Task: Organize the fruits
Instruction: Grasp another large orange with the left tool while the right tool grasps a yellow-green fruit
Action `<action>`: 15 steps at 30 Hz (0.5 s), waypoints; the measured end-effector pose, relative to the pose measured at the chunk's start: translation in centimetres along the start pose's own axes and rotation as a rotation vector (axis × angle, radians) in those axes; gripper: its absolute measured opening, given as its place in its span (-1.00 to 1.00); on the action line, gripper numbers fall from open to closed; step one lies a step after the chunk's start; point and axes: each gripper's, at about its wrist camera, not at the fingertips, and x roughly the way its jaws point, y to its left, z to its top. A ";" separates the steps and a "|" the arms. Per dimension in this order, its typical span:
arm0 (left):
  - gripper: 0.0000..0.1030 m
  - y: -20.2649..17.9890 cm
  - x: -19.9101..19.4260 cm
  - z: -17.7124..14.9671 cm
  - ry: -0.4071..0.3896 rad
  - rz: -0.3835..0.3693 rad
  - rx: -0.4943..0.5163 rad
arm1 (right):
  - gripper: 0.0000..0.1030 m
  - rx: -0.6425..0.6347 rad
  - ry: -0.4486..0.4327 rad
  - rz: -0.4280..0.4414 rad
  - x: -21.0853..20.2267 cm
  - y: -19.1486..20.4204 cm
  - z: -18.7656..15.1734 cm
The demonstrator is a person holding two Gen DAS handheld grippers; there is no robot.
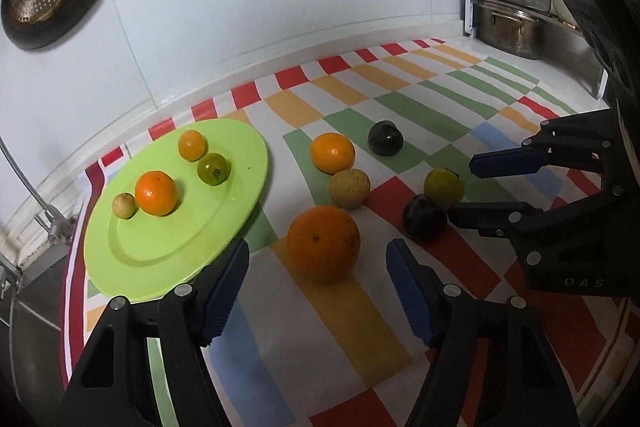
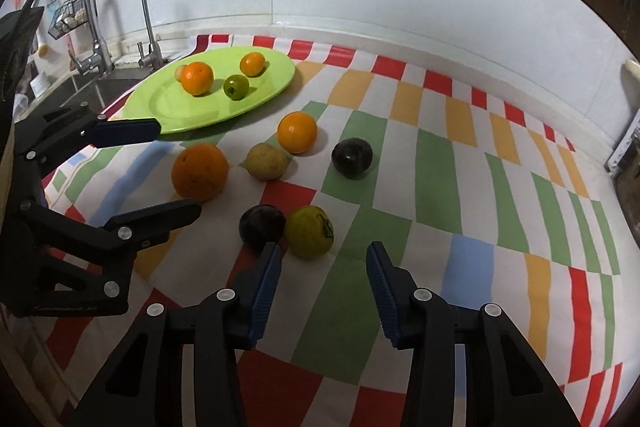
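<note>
A lime-green plate (image 1: pixel 132 247) (image 2: pixel 180 107) at the left of the checked cloth holds two small oranges, a green fruit and a small pale fruit. A large orange (image 1: pixel 323 243) (image 2: pixel 200 171) lies on the cloth, right ahead of and between the tips of my left gripper (image 1: pixel 317 247) (image 2: pixel 178 167), which is open and not touching it. My right gripper (image 2: pixel 324 247) (image 1: pixel 464 189) is open around the near side of a yellow-green fruit (image 2: pixel 309 231) (image 1: pixel 443 187). A dark plum (image 2: pixel 262 227) (image 1: pixel 424 223) sits against that fruit, beside the left finger.
Loose on the cloth further back are a medium orange (image 2: pixel 297 131), a tan fruit (image 2: pixel 266 161) and a second dark plum (image 2: pixel 352 158). A sink with two faucets (image 2: pixel 140 7) is at the left. Pots on a rack (image 1: pixel 512 27) stand at the right, a tiled wall behind.
</note>
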 end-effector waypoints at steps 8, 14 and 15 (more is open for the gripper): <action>0.10 0.3 1.0 0.5 0.024 -0.034 -0.028 | -0.27 0.004 0.003 0.022 0.8 -0.1 0.4; -0.11 0.7 1.7 0.7 0.050 -0.059 -0.064 | -0.32 0.001 -0.002 0.037 1.4 -0.2 0.9; -0.16 0.7 1.8 0.7 0.053 -0.060 -0.068 | -0.37 0.002 0.001 0.046 1.6 -0.2 1.0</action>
